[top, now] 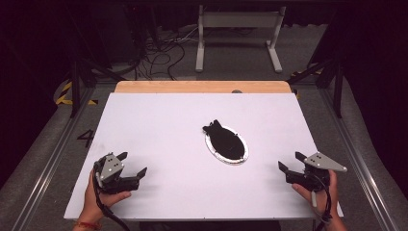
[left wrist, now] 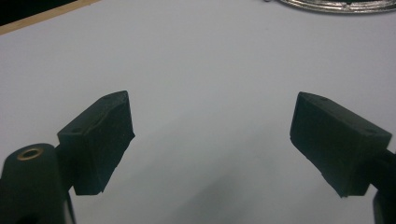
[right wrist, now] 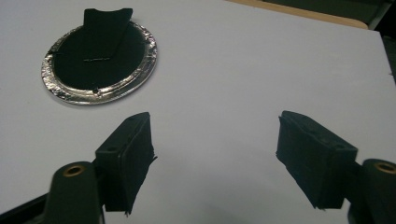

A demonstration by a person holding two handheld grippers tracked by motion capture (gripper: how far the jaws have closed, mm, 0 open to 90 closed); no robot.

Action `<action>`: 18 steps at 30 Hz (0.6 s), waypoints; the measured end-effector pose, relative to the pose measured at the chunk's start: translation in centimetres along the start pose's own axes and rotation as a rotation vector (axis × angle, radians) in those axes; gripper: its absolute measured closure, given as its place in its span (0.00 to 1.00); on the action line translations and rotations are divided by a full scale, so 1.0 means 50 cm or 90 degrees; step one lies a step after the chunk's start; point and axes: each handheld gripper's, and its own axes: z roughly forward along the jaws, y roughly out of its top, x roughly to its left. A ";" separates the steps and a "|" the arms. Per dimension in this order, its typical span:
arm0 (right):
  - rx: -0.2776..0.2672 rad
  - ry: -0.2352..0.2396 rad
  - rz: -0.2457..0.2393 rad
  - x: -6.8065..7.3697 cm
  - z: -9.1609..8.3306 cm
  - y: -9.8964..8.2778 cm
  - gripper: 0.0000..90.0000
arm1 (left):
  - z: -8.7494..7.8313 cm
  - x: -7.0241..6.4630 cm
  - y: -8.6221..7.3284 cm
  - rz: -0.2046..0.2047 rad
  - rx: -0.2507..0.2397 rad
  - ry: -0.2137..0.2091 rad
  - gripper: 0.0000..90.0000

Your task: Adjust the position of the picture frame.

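- A white tabletop (top: 159,125) carried one thing near its middle: a black fish-shaped piece (top: 224,142) lying flat on an oval foil-rimmed plate (top: 211,147).
- The piece's forked tail end stuck out over the plate's far-left rim; its body covered most of the plate's inside, so only the shiny rim showed around it.
- Left tool (top: 133,164): held in the person's left hand (top: 103,195), well apart from the plate, toward the near-left corner of the tabletop. Its jaws pointed roughly toward the plate.
- In the left gripper view the left tool (left wrist: 212,140) stood wide open, with bare white tabletop (left wrist: 196,70) between its jaws and nothing held. A sliver of the plate's rim (left wrist: 336,5) showed at the top edge, far ahead of the jaws.
- Right tool (top: 291,161): held in the person's right hand (top: 317,192), well apart from the plate, toward the near-right edge of the tabletop. Its jaws pointed toward the plate's side.
- In the right gripper view the right tool (right wrist: 215,156) was also wide open and empty-handed, the gap showing only tabletop (right wrist: 261,60).
- In that same view the plate (right wrist: 140,70) lay ahead and left of the jaws, clear of both, with the black piece (right wrist: 100,44) resting on it, untouched.
- A strip of bare wood (top: 202,86) edged the tabletop beyond the plate.
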 end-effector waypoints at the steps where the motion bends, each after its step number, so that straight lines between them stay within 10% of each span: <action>1: 0.001 0.007 -0.001 0.001 0.001 0.000 0.35 | 0.000 -0.003 0.000 0.006 -0.001 -0.001 0.17; 11: 0.019 0.050 -0.019 0.006 0.011 0.008 0.64 | 0.009 -0.021 0.002 0.013 0.011 -0.055 0.29; 18: 0.047 0.087 -0.040 0.019 0.029 0.017 0.80 | 0.027 -0.025 0.011 0.033 0.024 -0.111 0.65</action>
